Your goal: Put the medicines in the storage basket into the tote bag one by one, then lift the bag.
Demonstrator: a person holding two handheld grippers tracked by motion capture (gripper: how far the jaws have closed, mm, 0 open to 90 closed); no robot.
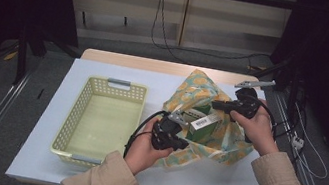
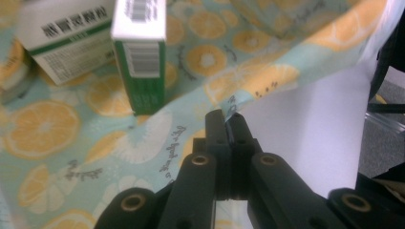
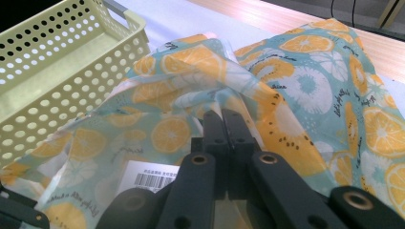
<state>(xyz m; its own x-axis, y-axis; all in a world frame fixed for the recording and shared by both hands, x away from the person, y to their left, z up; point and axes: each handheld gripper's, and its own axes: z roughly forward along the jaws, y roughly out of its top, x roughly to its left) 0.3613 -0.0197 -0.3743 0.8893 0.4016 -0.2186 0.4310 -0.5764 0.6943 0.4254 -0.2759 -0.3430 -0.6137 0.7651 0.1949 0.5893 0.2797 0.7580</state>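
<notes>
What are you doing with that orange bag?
A person holds tongs in each hand at a table. The left tongs are shut on the near edge of the bag, and the right tongs are shut on its far side, holding the mouth open. Inside stand a green box and a white box. A yellow basket sits to the left with nothing in it.

The right gripper [image 3: 228, 119] pinches the orange-print bag [image 3: 305, 86], with the yellow basket [image 3: 52, 62] beside it.
</notes>
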